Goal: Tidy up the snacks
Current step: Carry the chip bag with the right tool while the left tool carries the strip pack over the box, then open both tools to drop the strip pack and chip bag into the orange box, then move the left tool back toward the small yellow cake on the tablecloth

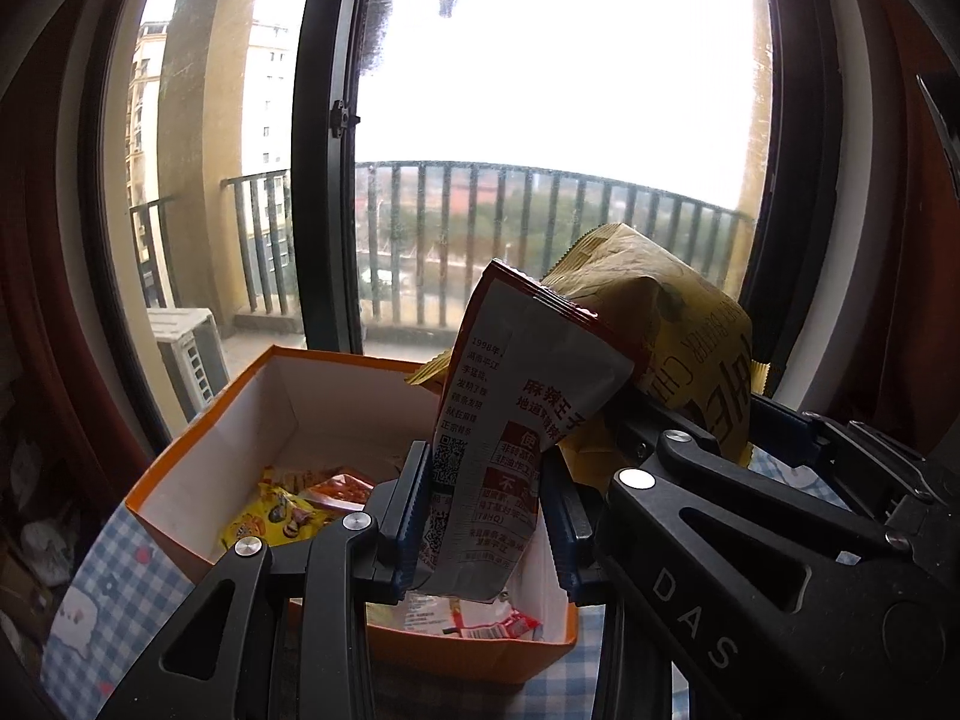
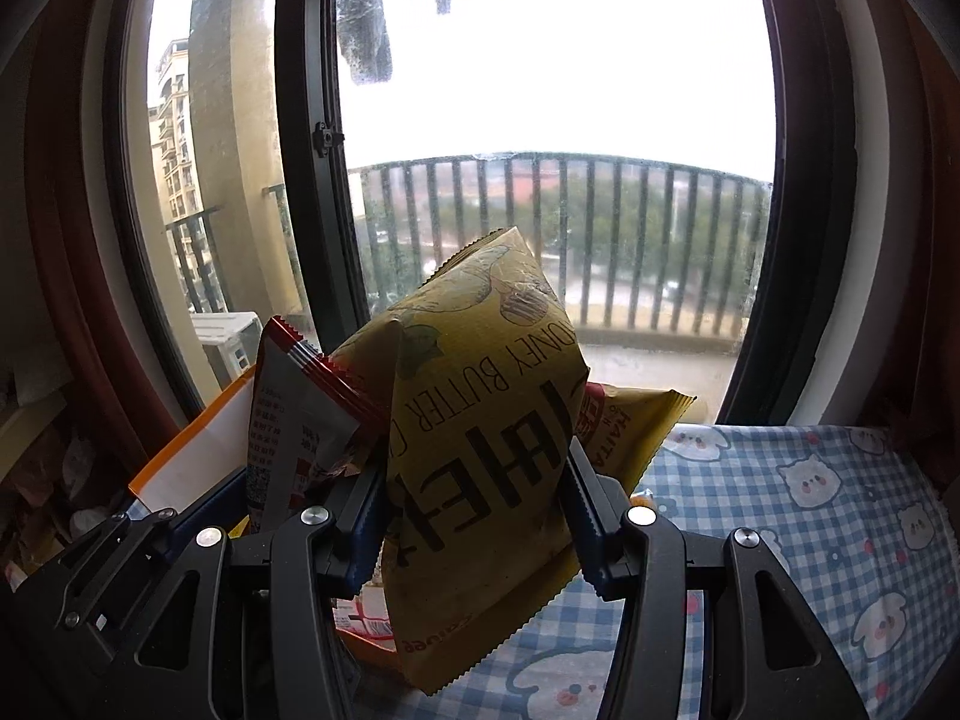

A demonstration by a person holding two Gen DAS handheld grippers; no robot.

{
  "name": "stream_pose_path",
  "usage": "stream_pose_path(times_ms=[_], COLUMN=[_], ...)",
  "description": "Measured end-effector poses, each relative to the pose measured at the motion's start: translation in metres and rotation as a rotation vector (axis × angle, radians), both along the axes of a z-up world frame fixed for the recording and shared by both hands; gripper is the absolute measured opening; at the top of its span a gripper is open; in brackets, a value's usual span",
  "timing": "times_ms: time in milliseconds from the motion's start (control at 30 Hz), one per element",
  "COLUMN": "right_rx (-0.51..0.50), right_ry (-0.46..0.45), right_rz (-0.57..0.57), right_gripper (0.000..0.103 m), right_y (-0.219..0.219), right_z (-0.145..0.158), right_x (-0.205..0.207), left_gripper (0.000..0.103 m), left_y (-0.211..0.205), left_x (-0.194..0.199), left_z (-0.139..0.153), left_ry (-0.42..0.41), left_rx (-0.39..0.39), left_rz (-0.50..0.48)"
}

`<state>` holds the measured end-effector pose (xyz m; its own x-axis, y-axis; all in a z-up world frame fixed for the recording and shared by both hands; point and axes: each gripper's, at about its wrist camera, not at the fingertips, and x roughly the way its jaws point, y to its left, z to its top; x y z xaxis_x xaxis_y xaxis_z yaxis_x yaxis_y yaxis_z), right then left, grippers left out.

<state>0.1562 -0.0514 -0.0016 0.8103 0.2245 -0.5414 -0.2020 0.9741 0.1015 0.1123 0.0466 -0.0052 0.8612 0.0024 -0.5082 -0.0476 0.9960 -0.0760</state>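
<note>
My left gripper (image 1: 485,510) is shut on a grey and red snack packet (image 1: 516,396) and holds it upright above the orange box (image 1: 198,420). The box holds a yellow snack pack (image 1: 276,516) and a red-and-white pack (image 1: 480,621). My right gripper (image 2: 474,510) is shut on a yellow Honey Butter chip bag (image 2: 480,420), upright, just right of the box. The chip bag (image 1: 666,324) shows behind the grey packet in the left wrist view. The grey packet (image 2: 288,420) and box (image 2: 204,450) show left of the bag in the right wrist view.
The box stands on a blue checked cloth (image 2: 810,510) with bear prints. A large window (image 1: 540,120) with a dark frame stands right behind. Clutter lies at the far left (image 1: 36,540). Another yellow packet (image 2: 630,426) sits behind the chip bag.
</note>
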Motion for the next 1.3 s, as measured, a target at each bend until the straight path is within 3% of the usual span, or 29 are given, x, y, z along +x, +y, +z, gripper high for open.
stream_pose_path(times_ms=[333,400,467,633,800,967,1133,1300], right_rx=[0.015,0.021,0.027,0.045,0.086,0.113,0.108,0.071], right_ry=[0.044,0.053,0.066,0.094,0.133,0.188,0.194,0.177], right_rz=[0.074,0.092,0.114,0.172,0.235,0.284,0.298,0.286], right_gripper=[0.055,0.055,0.055,0.055,0.056,0.064,0.089,0.093], right_y=[0.045,0.051,0.057,0.073,0.088,0.098,0.101,0.091], right_z=[-0.019,-0.023,-0.029,-0.038,-0.047,-0.058,-0.056,-0.053], right_x=[0.036,0.042,0.047,0.058,0.069,0.078,0.078,0.074], left_gripper=[0.041,0.046,0.066,0.078,0.082,0.085,0.086,0.087], left_y=[0.044,0.052,0.057,0.067,0.072,0.074,0.068,0.063], left_x=[0.033,0.040,0.042,0.048,0.050,0.051,0.050,0.044], left_z=[-0.020,-0.024,-0.028,-0.035,-0.038,-0.045,-0.045,-0.039], left_ry=[0.080,0.108,0.122,0.148,0.185,0.242,0.246,0.218], left_rx=[-0.028,-0.040,-0.038,-0.018,0.021,0.011,0.001,0.013], left_rz=[0.103,0.124,0.149,0.206,0.255,0.251,0.252,0.252])
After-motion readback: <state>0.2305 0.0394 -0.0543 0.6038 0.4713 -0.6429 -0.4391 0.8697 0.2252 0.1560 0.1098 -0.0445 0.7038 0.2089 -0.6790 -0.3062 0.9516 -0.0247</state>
